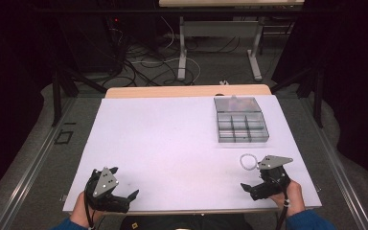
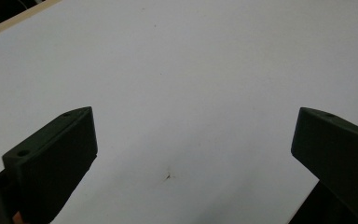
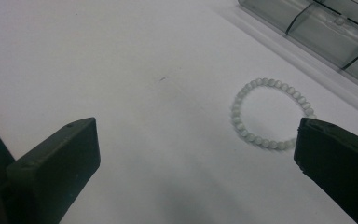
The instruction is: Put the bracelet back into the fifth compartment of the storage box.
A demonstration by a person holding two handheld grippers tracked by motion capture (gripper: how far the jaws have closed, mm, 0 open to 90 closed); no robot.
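Bracelet of small pale, milky round beads (image 3: 271, 113), strung in a closed ring, lies flat on the white table sheet (image 1: 172, 143), just in front of the clear grey plastic compartment box (image 1: 241, 120) and apart from it. In the right gripper view the ring sits ahead and to the right of centre, its near edge running up against that gripper's right-hand black jaw in the picture; whether the jaw actually touches the beads I cannot tell.

Nearest to it is the right gripper (image 1: 254, 189), held low at the front right of the table with its jaws spread wide and nothing between them. From above, the ring shows as a white loop (image 1: 247, 161) just beyond and beside the gripper's grey three-cornered plate.

Farther off, the left gripper (image 1: 127, 197) rests at the front left corner, well apart from bracelet and box alike. Its jaws also stand wide, over bare sheet with only a tiny dark speck (image 2: 168, 176).

Judging by this layout, the work is at its opening: the approach to the bracelet, with no grasp made yet. The next move probably calls for bringing the right gripper forward and a little to its right, lowering one jaw inside the ring or both astride a stretch of beads, then closing gently, since the beads may roll or slide away on the smooth sheet.
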